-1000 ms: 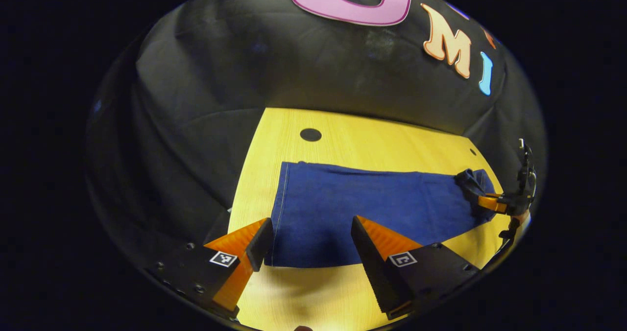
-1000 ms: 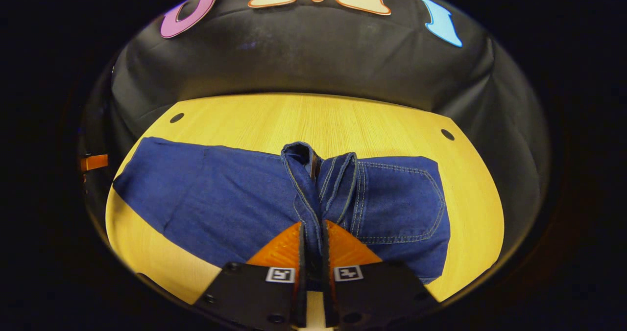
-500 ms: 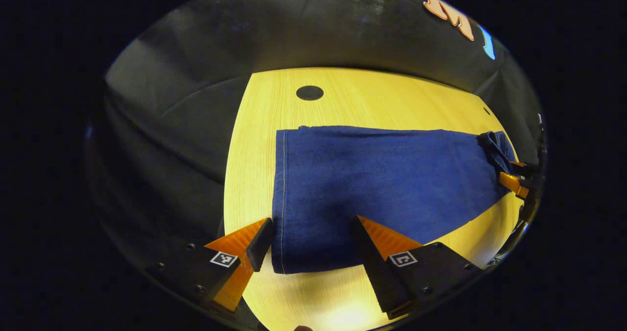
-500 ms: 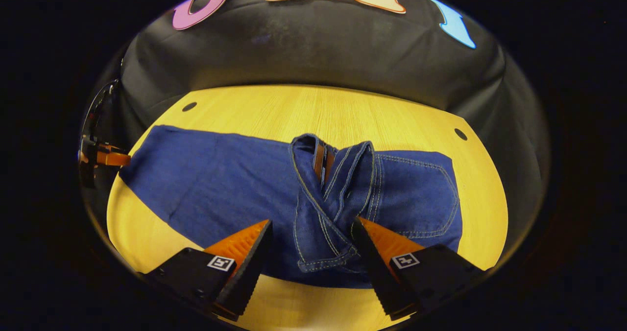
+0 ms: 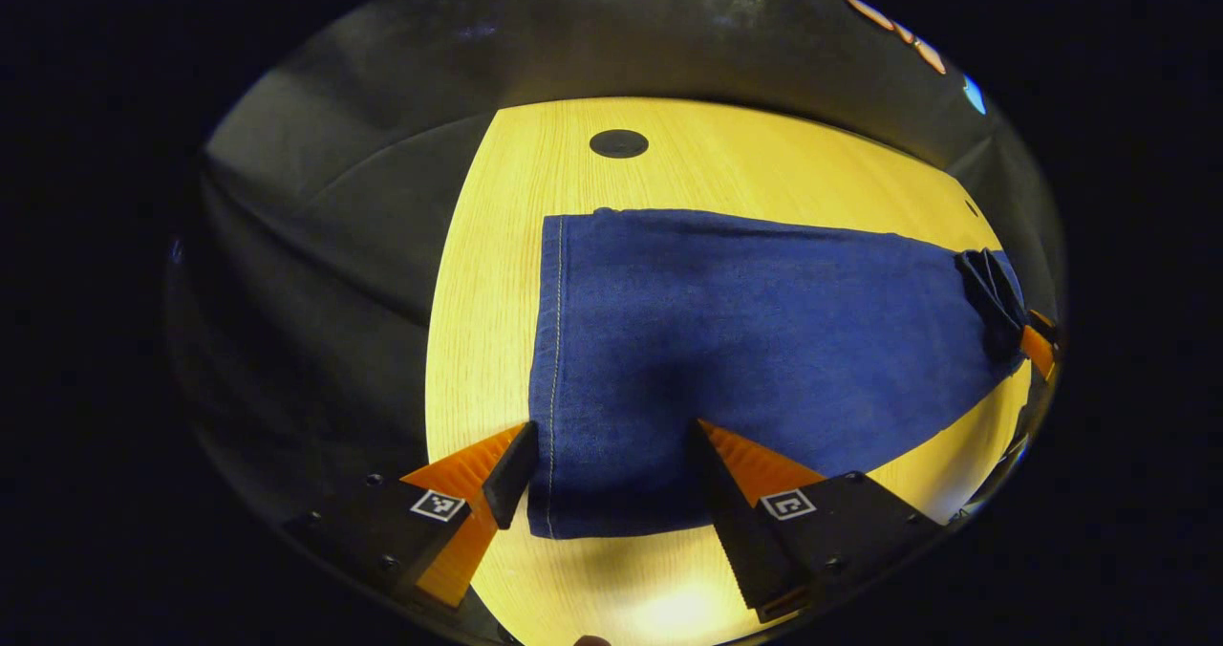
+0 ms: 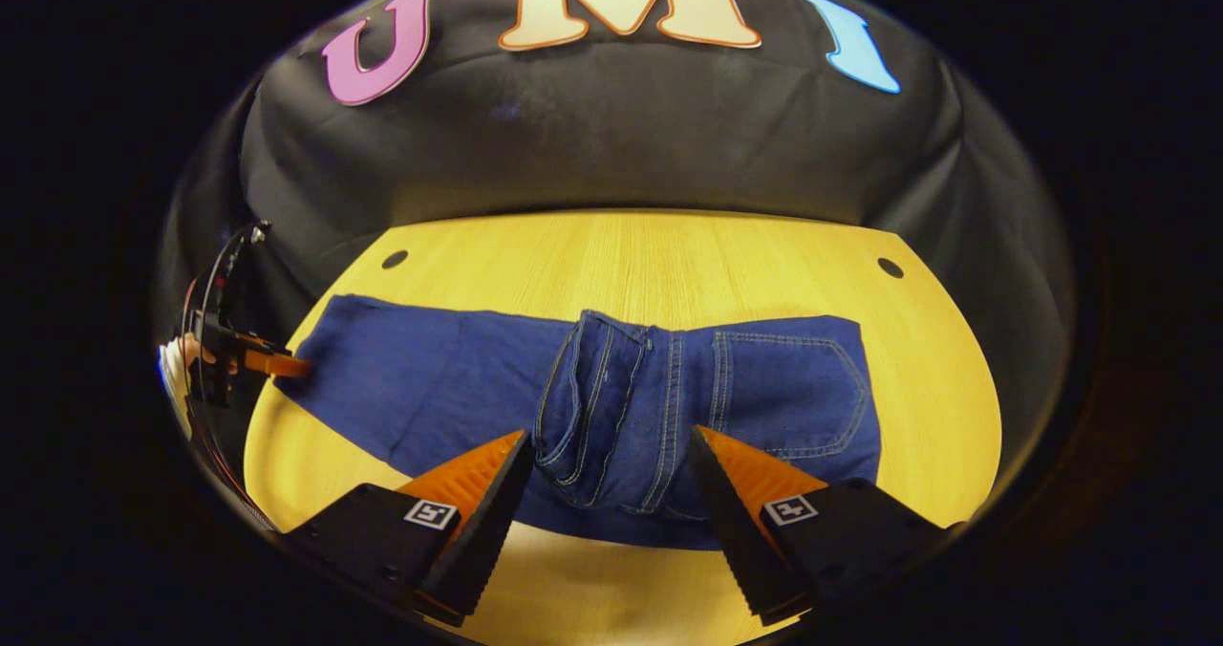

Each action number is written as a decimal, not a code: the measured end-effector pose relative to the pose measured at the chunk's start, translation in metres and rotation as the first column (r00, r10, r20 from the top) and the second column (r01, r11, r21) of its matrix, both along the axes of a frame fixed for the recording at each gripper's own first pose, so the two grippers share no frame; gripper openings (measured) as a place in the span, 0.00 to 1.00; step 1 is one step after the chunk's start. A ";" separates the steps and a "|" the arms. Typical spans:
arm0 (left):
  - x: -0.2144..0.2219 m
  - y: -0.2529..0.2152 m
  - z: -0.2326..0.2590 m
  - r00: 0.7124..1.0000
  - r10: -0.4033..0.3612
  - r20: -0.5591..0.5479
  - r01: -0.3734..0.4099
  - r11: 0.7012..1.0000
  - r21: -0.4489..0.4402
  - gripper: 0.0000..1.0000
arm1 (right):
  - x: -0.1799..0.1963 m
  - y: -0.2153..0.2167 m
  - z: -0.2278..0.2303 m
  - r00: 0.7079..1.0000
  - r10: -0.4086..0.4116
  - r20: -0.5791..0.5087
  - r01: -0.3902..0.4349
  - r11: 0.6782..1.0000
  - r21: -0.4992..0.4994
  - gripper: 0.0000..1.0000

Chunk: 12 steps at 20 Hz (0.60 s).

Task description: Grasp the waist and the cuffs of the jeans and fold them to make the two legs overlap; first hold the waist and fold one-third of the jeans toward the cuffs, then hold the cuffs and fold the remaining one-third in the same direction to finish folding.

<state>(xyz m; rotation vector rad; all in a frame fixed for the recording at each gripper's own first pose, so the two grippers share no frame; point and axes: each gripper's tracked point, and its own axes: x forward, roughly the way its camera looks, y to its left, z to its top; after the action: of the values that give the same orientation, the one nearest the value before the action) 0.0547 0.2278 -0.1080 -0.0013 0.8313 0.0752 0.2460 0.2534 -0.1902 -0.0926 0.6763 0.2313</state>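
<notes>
The jeans (image 6: 611, 407) are laid flat across the middle of the wooden table (image 6: 669, 254), with the legs stretched toward one end and the waist portion folded back over them. In the right gripper view a bunched ridge of stitched denim is seen at the fold, beside a back pocket (image 6: 793, 388) that faces upward. In the left gripper view the cuff edge (image 5: 552, 359), marked by a pale line of stitching, is found at the near end of the cloth, and the long blue panel is seen running away toward the far right, where the folded waist (image 5: 989, 292) is heaped. The left gripper (image 5: 611, 455) is held low over the cuff end with its fingers spread wide apart; nothing is clamped between them, and the cuff corner lies in the gap. The right gripper (image 6: 611, 464) is likewise held released, its fingers parted to either side of the bunched fold without pressing on it. The left gripper, with part of the hand (image 6: 182, 364) holding it, is also seen far off in the right gripper view, at the cuff end. Two dark round holes (image 6: 395, 260) are set in the table near the black cloth wall (image 6: 611, 130).
</notes>
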 end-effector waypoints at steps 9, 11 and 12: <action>0.003 -0.014 0.002 0.998 -0.058 -0.005 0.058 0.998 0.002 0.86 | -0.015 -0.038 0.035 0.989 -0.143 0.044 0.139 0.987 0.079 0.95; 0.006 -0.023 0.003 0.997 -0.075 0.003 0.075 0.997 -0.002 0.65 | -0.026 -0.044 0.034 0.984 -0.173 0.031 0.169 0.981 0.094 0.95; 0.008 -0.029 0.007 0.996 -0.081 0.025 0.081 0.997 -0.018 0.51 | -0.033 -0.049 0.034 0.982 -0.184 0.032 0.181 0.979 0.090 0.99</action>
<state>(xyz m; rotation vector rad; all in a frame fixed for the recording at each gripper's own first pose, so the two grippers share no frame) 0.0632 0.1991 -0.1012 0.0140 0.8068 -0.0092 0.2133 0.2048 -0.1560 0.0483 0.6298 0.0816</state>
